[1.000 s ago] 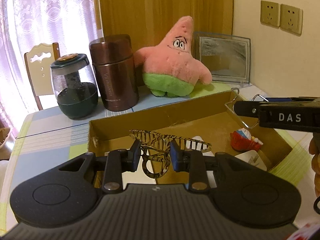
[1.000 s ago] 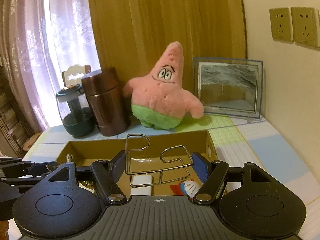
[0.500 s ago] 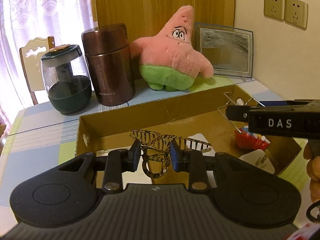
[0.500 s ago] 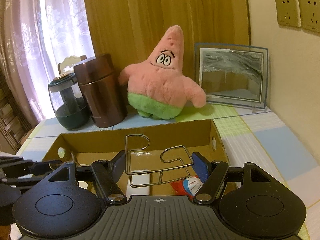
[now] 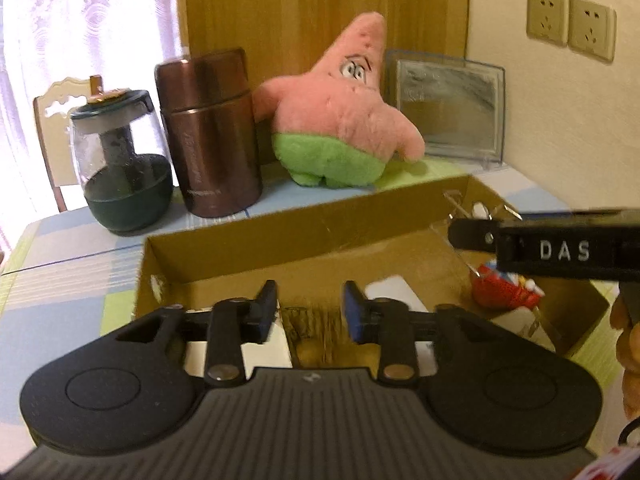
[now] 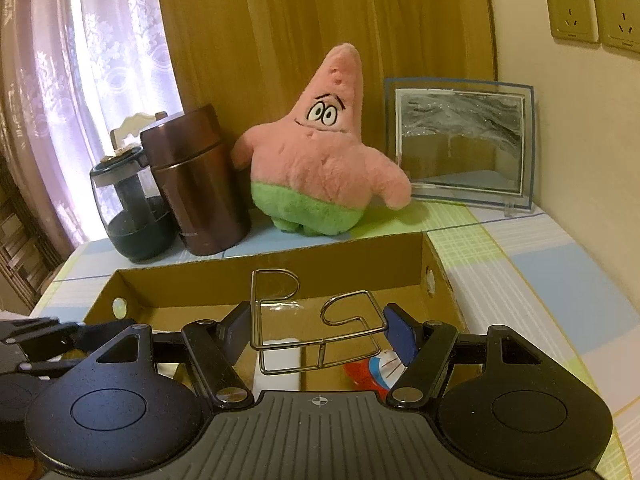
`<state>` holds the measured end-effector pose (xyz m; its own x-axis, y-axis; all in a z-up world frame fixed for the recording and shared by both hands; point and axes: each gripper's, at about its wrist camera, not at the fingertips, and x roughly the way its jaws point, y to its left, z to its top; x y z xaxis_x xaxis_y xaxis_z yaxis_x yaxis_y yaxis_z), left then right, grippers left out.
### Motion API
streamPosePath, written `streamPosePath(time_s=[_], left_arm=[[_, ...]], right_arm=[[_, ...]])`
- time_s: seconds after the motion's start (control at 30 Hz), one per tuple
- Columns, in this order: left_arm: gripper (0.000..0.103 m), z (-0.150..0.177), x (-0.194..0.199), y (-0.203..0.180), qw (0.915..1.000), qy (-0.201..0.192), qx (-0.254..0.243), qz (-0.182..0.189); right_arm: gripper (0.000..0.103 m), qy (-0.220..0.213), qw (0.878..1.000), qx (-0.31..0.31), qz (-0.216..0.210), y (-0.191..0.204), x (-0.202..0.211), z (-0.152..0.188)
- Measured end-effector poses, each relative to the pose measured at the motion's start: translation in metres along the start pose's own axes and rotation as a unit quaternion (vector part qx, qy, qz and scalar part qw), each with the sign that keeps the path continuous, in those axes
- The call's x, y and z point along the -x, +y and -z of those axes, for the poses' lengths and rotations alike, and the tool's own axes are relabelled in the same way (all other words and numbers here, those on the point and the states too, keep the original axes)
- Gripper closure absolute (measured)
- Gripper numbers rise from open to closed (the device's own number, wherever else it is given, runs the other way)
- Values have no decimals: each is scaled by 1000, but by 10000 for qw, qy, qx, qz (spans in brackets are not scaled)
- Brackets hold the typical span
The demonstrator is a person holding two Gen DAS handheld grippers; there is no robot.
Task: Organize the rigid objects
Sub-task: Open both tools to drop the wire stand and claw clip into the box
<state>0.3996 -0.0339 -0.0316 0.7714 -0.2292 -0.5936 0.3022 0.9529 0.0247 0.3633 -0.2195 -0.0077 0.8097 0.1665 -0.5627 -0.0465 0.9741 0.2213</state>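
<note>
An open cardboard box [image 5: 320,220] lies on the table in front of both grippers. My left gripper [image 5: 308,312] hangs over its near left part and its jaws are opening. The striped brown-and-white hair clip [image 5: 320,326] shows blurred just below the gap, free of the pads. My right gripper [image 6: 320,330] is shut on a bent wire holder [image 6: 253,312], held upright above the box [image 6: 280,276]. Inside the box are a red, white and blue toy figure [image 5: 504,292] and a white block [image 5: 392,296]. The right gripper's finger [image 5: 472,236] reaches in from the right edge of the left wrist view.
Behind the box stand a pink and green star plush [image 6: 320,168], a brown steel flask [image 6: 196,184], a glass pot with dark liquid [image 6: 132,216] and a glass picture frame [image 6: 460,144]. A chair back [image 5: 60,120] is past the table's left side. The wall with sockets [image 6: 592,8] is on the right.
The left gripper's pads have spread apart and the striped clip has slipped out from between them, down toward the box floor. The right gripper still holds the wire holder, slightly lower.
</note>
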Motion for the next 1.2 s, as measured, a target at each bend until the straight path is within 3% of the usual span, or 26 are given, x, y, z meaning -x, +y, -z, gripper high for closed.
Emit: streamPosePath(time_s=[1.0,1.07,1.13,1.2], left_arm=[[65,-10,13,16,9996,6,142,-233],[63,-10,13,16,9996,23,134,-251],[52,-10,13,16,9995,13,134,-278],[51,-10,14,17,9994,3,167,-295]], right_arm=[[36,108,9996,-48,-272,3,-6,4],[34,71,9994,-119,-304,2,-7,3],[26,22,9993,-180,-315,1,-6,2],[22,-56,9994,-182,-301,1,-3,1]])
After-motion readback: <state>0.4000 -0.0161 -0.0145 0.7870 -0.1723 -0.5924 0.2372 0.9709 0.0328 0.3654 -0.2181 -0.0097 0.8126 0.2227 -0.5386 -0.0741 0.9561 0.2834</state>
